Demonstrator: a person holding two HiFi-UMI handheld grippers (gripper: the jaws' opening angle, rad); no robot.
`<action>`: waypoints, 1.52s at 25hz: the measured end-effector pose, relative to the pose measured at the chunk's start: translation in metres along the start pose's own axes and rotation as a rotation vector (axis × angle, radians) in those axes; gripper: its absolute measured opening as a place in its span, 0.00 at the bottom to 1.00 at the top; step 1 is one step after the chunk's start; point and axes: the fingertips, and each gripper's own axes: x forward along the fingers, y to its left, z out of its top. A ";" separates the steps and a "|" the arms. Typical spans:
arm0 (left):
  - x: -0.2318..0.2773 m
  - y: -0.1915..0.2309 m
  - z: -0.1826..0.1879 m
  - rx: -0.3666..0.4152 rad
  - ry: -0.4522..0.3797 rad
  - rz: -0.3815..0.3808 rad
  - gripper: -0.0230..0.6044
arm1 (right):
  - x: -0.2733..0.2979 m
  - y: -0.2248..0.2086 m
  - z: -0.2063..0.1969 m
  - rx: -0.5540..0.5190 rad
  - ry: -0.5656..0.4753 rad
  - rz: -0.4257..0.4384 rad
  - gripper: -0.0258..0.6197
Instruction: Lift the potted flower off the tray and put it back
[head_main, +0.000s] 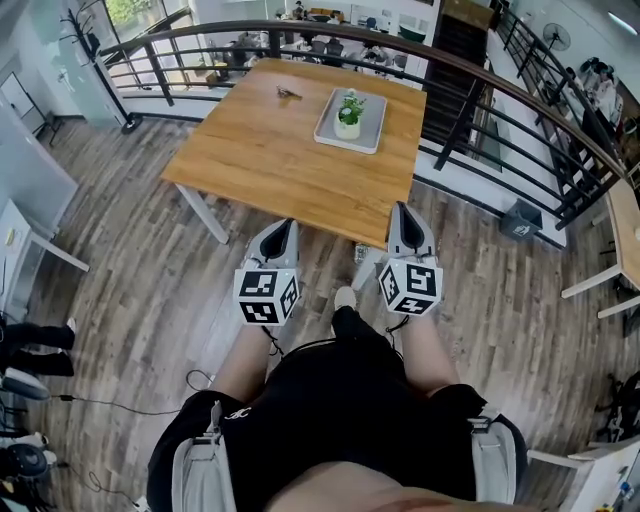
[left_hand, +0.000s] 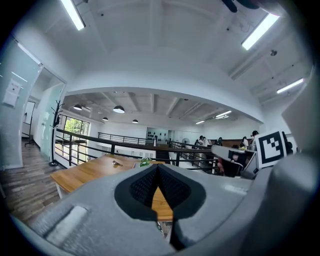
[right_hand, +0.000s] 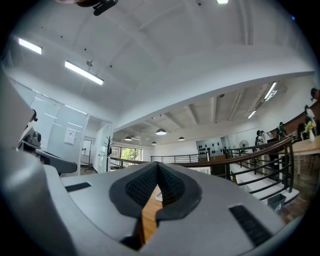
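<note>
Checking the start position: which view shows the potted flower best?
Head view: the potted flower stands whole on its tray. The left gripper view shows only its leaves above the jaws; the right gripper view hides it.

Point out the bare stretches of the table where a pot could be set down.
The wooden table is bare across its whole near and left part, from the tray to the near edge. The far right corner is crowded: the tray holds the potted flower, and a small dark object lies left of it.
</note>
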 end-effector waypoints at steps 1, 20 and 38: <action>0.002 0.003 0.001 -0.001 -0.002 0.000 0.06 | 0.004 0.001 0.000 -0.001 0.000 -0.001 0.04; 0.119 0.081 0.009 0.014 0.008 0.051 0.06 | 0.152 -0.018 -0.032 0.027 0.015 0.015 0.04; 0.374 0.126 0.043 -0.005 0.071 0.050 0.06 | 0.383 -0.112 -0.055 0.029 0.076 0.043 0.04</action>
